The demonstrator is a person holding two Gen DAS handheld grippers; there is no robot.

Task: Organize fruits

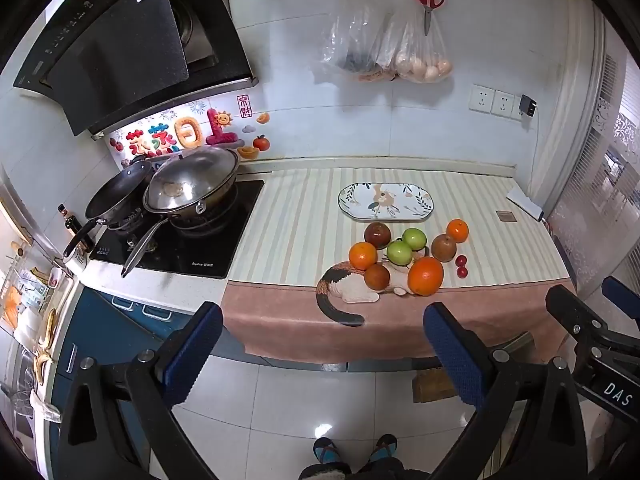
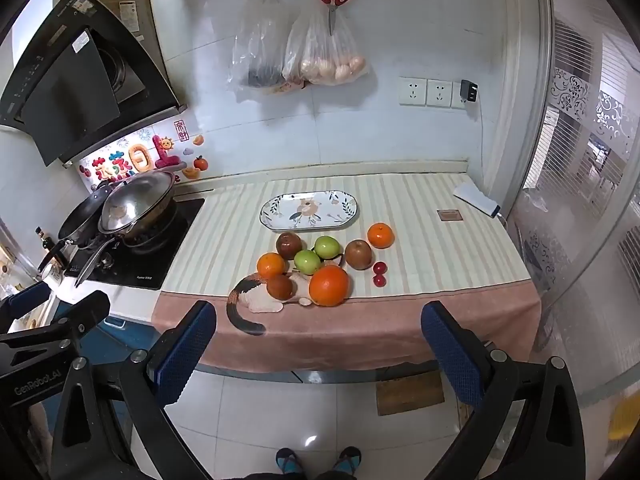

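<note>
The fruits [image 2: 320,264] lie clustered loose on the striped cloth [image 2: 440,264], just at six o'clock of the empty oval plate [image 2: 309,210], probably their destination. Both the left gripper [image 1: 320,344] and right gripper [image 2: 318,340] hover short of the counter's front edge, fingers spread wide and empty, tilted down for a first reach.

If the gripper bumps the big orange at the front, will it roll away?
Probably a little. The big orange looks round and smooth, so a sideways nudge could roll it. It sits on a soft cloth, which likely slows it. It lies near the counter's front edge, so a push toward the camera might send it off. It looks firm, not squashy.
</note>
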